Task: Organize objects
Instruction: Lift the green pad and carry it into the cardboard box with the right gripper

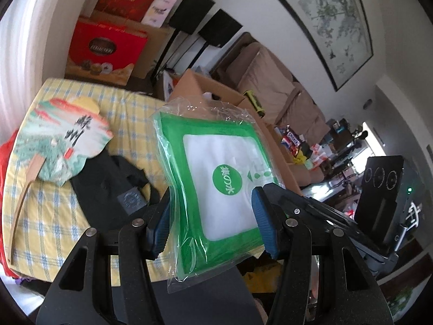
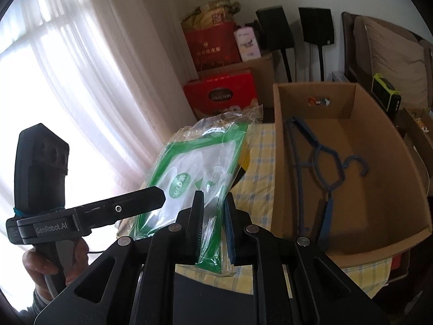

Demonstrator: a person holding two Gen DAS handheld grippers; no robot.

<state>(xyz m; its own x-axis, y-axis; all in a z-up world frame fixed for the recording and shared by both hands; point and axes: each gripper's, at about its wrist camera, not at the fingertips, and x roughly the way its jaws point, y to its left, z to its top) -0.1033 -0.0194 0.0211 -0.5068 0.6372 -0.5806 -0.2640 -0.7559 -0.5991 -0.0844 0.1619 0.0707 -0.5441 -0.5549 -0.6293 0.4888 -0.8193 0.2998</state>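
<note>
A green and white packet in clear plastic (image 1: 216,178) hangs in the air between both grippers. In the right wrist view my right gripper (image 2: 213,216) is shut on the packet (image 2: 189,173) at its lower edge. In the left wrist view my left gripper (image 1: 213,216) stands open, its blue pads on either side of the packet, not clamping it. The left gripper's body (image 2: 89,214) shows at the left of the right wrist view, one finger in front of the packet. An open cardboard box (image 2: 349,246) holding a blue hanger (image 2: 324,168) stands right of the packet.
A paper fan (image 1: 62,140) and a black garment (image 1: 108,189) lie on the yellow checked cloth (image 1: 48,216). Red gift boxes (image 1: 105,48) are stacked at the back by a white curtain (image 2: 67,81). A beige sofa (image 1: 270,81) stands to the right.
</note>
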